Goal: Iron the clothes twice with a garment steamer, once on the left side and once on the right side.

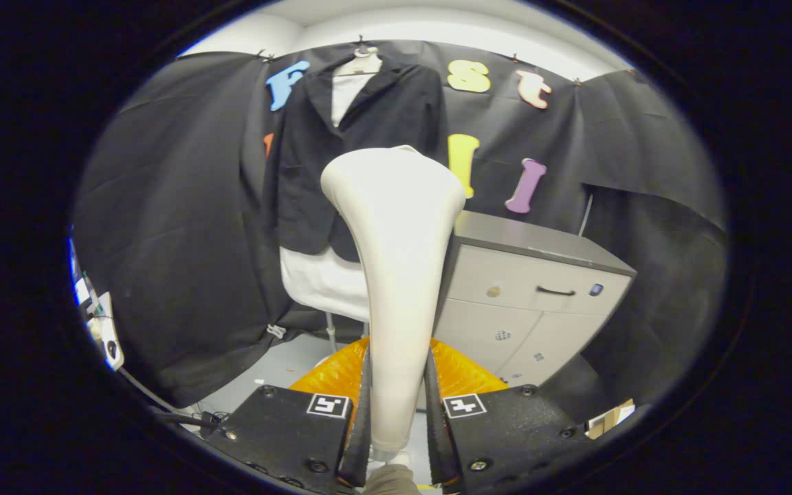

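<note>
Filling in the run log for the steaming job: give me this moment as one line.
gripper: shut on garment steamer | steamer: upright, head raised before black jacket | jacket: hanging over white garment | cabinet: beside the clothes

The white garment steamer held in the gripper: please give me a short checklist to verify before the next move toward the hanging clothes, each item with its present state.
1. Grip: the gripper has both fingers pressed on the handle of the white plastic garment steamer: ok.
2. Steamer pose: upright, its wide head toward the clothes: ok.
3. Target: the black jacket over a white shirt hangs on a hanger beyond the steamer: ok.
4. Contact: whether the head touches the jacket: cannot tell.
5. Side clearance: the grey cabinet stands close on the right of the clothes: not ok, take care.
6. Steam coming out: cannot tell.
</note>
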A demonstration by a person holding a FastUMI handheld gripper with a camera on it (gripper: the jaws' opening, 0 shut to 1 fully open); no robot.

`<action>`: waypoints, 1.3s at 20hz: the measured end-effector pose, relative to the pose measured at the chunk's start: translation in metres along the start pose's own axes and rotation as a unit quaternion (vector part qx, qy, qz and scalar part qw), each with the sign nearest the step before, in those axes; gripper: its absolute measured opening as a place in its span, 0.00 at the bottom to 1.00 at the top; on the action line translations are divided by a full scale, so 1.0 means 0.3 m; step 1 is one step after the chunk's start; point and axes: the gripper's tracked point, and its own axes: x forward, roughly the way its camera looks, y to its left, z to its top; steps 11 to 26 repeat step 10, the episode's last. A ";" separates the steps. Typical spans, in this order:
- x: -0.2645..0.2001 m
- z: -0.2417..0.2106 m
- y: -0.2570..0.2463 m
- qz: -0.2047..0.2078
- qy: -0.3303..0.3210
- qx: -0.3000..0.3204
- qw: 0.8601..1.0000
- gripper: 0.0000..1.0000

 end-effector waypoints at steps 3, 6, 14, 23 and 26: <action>-0.075 -0.028 -0.164 -0.038 0.003 0.024 0.999 0.37; -0.150 -0.049 -0.307 -0.069 0.002 0.047 0.997 0.36; -0.239 -0.047 -0.458 -0.081 -0.016 0.063 0.995 0.37; -0.239 -0.047 -0.458 -0.081 -0.016 0.063 0.995 0.37; -0.239 -0.047 -0.458 -0.081 -0.016 0.063 0.995 0.37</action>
